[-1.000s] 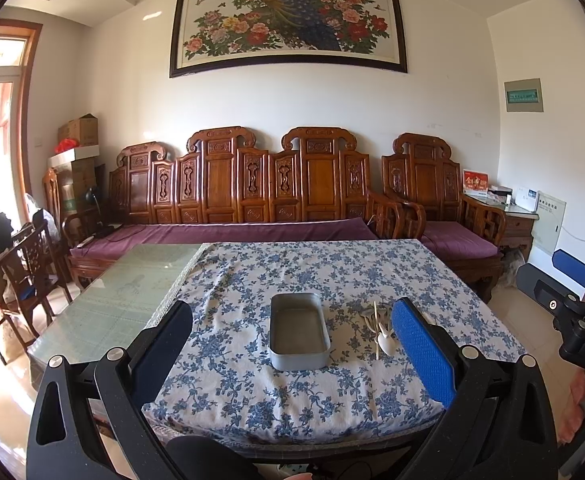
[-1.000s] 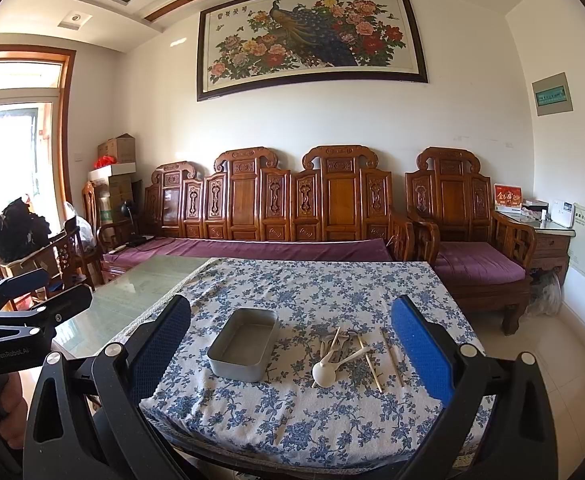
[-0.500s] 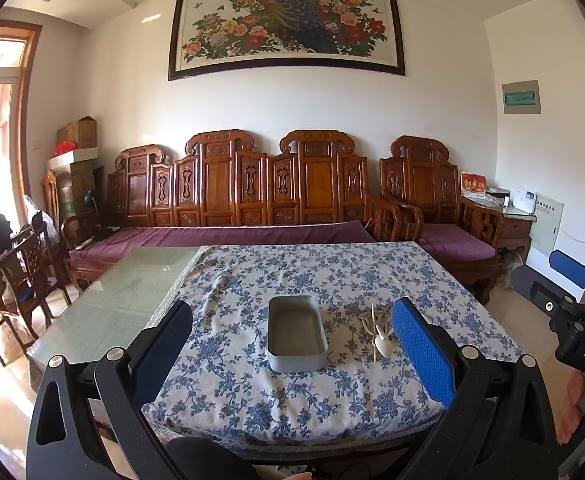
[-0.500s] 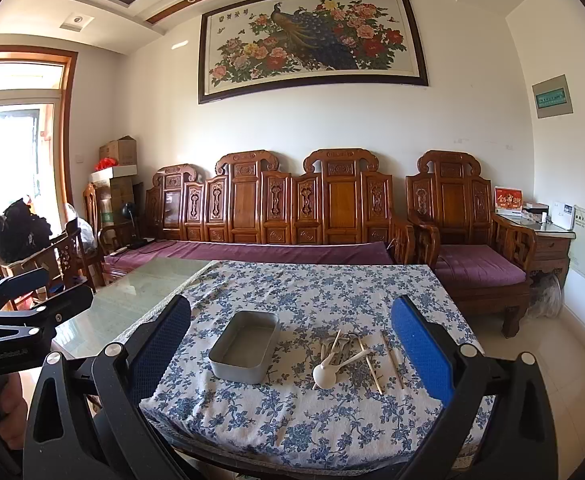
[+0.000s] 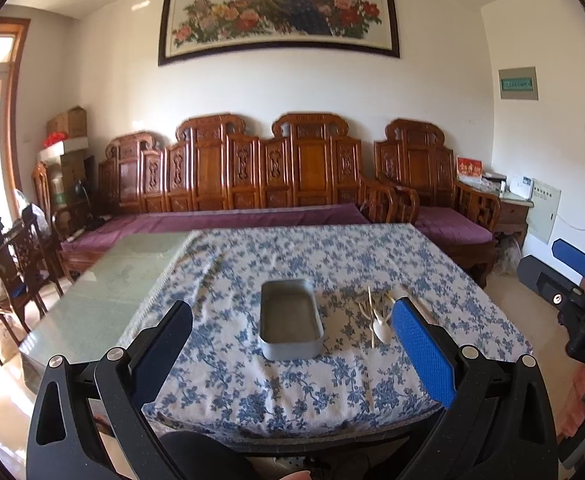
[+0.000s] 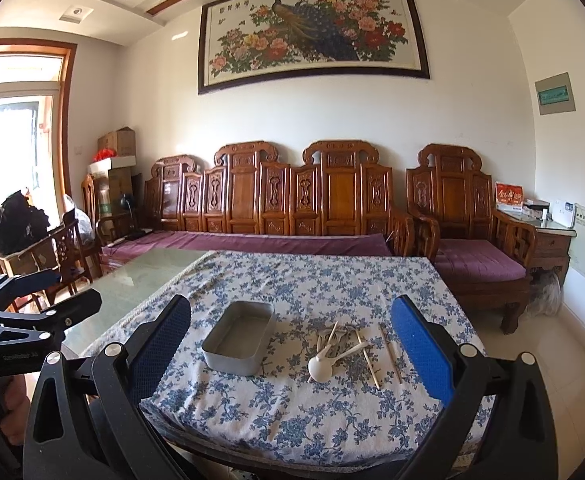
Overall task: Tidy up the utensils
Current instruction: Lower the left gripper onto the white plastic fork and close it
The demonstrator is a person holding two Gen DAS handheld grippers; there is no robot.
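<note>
Hovering wide apart short of the table's near edge (image 6: 292, 446), both grippers (image 5: 292, 350) (image 6: 290, 342) face the tin (image 6: 238, 338) ahead, with utensils (image 6: 344, 350) just right and bare cloth (image 6: 312, 280) beyond.

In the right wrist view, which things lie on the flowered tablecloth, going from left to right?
Metal tray → white spoon → chopsticks. Some thin utensils behind the spoon overlap it, so I leave them out.

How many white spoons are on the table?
1. The white spoon lies on the flowery cloth, right of the metal tin, in the utensil pile. Another could hide under that pile.
</note>
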